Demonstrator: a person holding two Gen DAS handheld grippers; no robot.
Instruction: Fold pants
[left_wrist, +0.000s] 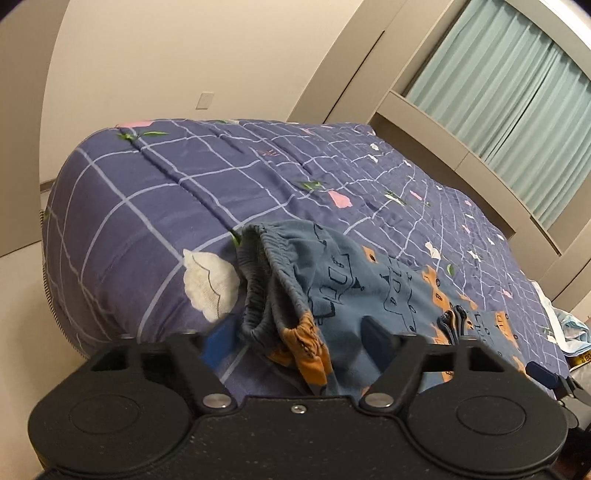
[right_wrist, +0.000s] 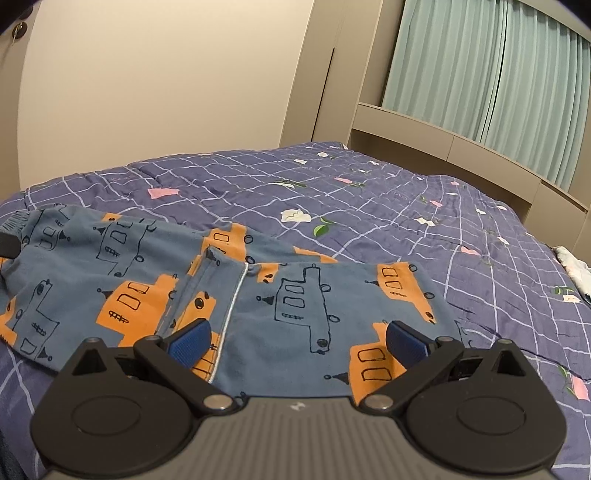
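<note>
Although the pants (right_wrist: 280, 295) already lie doubled on the bed (right_wrist: 369, 192), more folds remain: the left tongs (left_wrist: 295, 332) straddle the waistband (left_wrist: 258, 280) unclenched, the right tongs (right_wrist: 295, 341) gape above the cuffs.

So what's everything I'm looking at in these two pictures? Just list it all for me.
pants: one pair, blue-grey with orange and outlined vehicles, lying partly folded on the near side of the bed
quilt: one, purple with pale grid lines and small flowers, covering the bed
curtains: pale green, hanging behind the headboard
headboard: one, beige, along the far right side of the bed
wall: cream, behind the bed
wall switch plate: one, beige, on the wall
light cloth: white, at the bed's right edge, only partly seen
left gripper: black, jaws either side of the bunched waistband
right gripper: black with blue pads, jaws open over the pants
</note>
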